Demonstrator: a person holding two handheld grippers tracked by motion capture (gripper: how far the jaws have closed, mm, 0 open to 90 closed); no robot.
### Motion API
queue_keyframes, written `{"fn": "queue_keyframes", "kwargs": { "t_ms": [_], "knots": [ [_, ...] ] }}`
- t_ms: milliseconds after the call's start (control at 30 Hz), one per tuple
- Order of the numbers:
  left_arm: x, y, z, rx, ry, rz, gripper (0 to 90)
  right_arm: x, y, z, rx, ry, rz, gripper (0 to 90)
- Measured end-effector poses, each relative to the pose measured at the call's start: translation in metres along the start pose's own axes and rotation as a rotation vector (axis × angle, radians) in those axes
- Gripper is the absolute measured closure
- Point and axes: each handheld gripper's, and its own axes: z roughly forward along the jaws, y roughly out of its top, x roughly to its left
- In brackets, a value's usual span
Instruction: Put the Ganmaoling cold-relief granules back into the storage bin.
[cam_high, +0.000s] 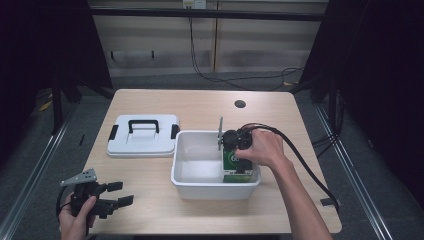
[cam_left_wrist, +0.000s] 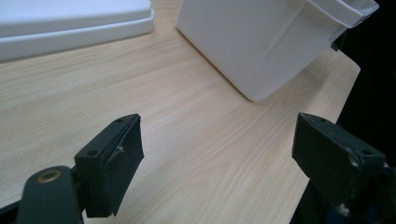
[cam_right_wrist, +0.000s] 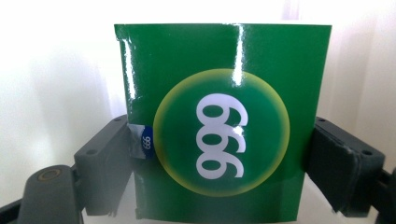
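A green box (cam_high: 234, 165) marked "999" stands inside the white bin (cam_high: 186, 150), against its right wall. My right gripper (cam_high: 238, 161) reaches down into the bin and is shut on the box. In the right gripper view the green box (cam_right_wrist: 219, 126) sits squarely between both black jaws, which press on its two sides. My left gripper (cam_high: 117, 194) is held low over the table's front left corner, open, with nothing between its fingers (cam_left_wrist: 114, 158). The bin's outer wall (cam_left_wrist: 252, 42) lies ahead of it in the left gripper view.
The bin's white lid (cam_high: 143, 135) with a black handle lies flat on the table left of the bin, also seen as the lid (cam_left_wrist: 70, 23). A round cable hole (cam_high: 240, 104) sits at the back of the table. A black cable (cam_high: 305, 165) trails from the right gripper.
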Motion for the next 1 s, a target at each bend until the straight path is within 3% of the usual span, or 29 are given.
{"fn": "queue_keyframes", "kwargs": {
  "t_ms": [300,633,1000],
  "knots": [
    [0.000,0.000,0.000,-0.004,-0.005,0.007,16.5,0.002,0.004,0.012,0.034,-0.019,0.000,14.7],
    [0.000,0.000,-0.001,-0.003,-0.005,0.006,16.4,0.002,0.005,0.013,0.039,-0.031,0.006,12.8],
    [0.000,0.000,-0.001,-0.007,-0.005,0.009,16.5,0.004,-0.004,0.004,-0.048,-0.052,0.024,9.1]
  ]
}}
